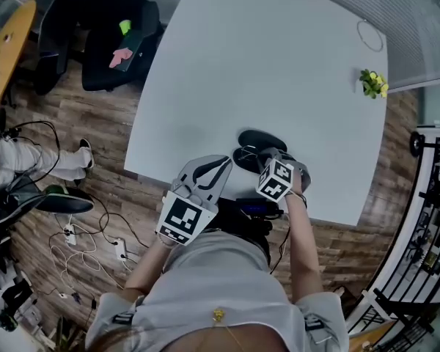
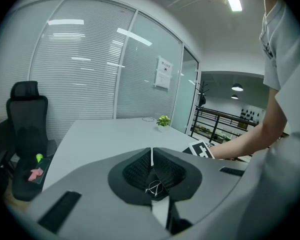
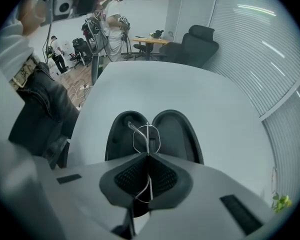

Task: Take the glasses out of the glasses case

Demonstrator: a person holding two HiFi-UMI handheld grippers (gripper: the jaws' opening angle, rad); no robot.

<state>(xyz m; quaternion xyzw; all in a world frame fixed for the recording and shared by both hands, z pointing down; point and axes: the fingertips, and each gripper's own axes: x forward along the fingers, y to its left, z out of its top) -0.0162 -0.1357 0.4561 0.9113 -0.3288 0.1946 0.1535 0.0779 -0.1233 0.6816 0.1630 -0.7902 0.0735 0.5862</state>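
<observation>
The black glasses case (image 1: 258,141) lies open on the white table (image 1: 279,57) near its front edge. In the right gripper view its two halves (image 3: 174,134) spread just beyond the jaws. My right gripper (image 3: 148,155) is shut on the thin wire-framed glasses (image 3: 146,138), which stand just over the middle of the case. In the head view that gripper (image 1: 259,157) sits at the case's near side. My left gripper (image 1: 221,161) hovers left of the case at the table edge. Its jaws (image 2: 151,151) are shut with nothing between them.
A small potted plant (image 1: 372,83) and a thin wire ring (image 1: 369,35) sit at the table's far right. A black office chair (image 1: 110,42) stands off the far left corner. Cables (image 1: 81,233) lie on the wooden floor at left, and a black railing (image 1: 425,218) runs at right.
</observation>
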